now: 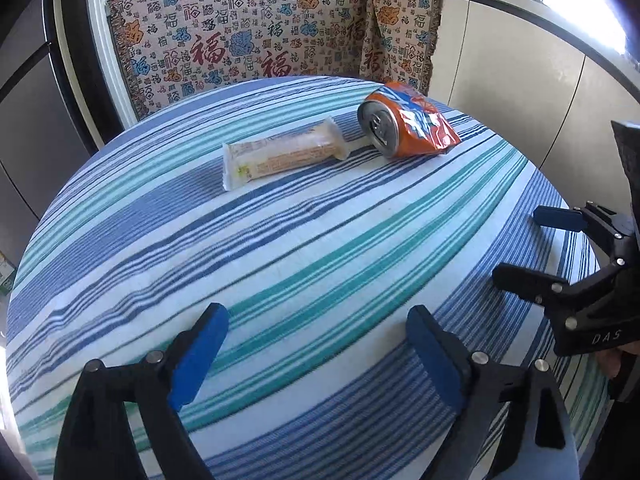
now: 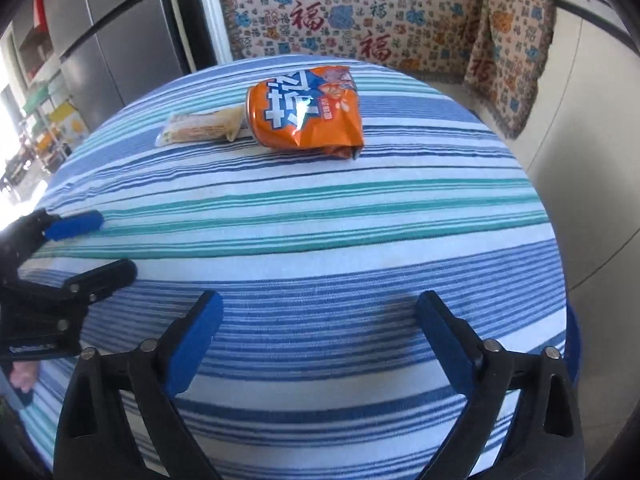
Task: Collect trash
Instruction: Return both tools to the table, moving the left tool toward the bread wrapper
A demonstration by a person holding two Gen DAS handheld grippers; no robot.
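Orange snack bag (image 2: 306, 114) — white lettering, unreadable

Counted around the one round table with the striped cloth (image 1: 320, 240), there are three pieces of trash on it: one pale snack wrapper (image 1: 280, 154), one silver-topped can (image 1: 378, 124) lying on its side, and one orange snack bag (image 1: 424, 120) draped over the can. All three sit at the table's far side. Two grippers hover over its near edge, the left gripper (image 1: 318, 344) and the right gripper (image 2: 320, 334), each with two blue-padded fingers spread apart. Behind the table hangs one patterned fabric (image 1: 260, 32).
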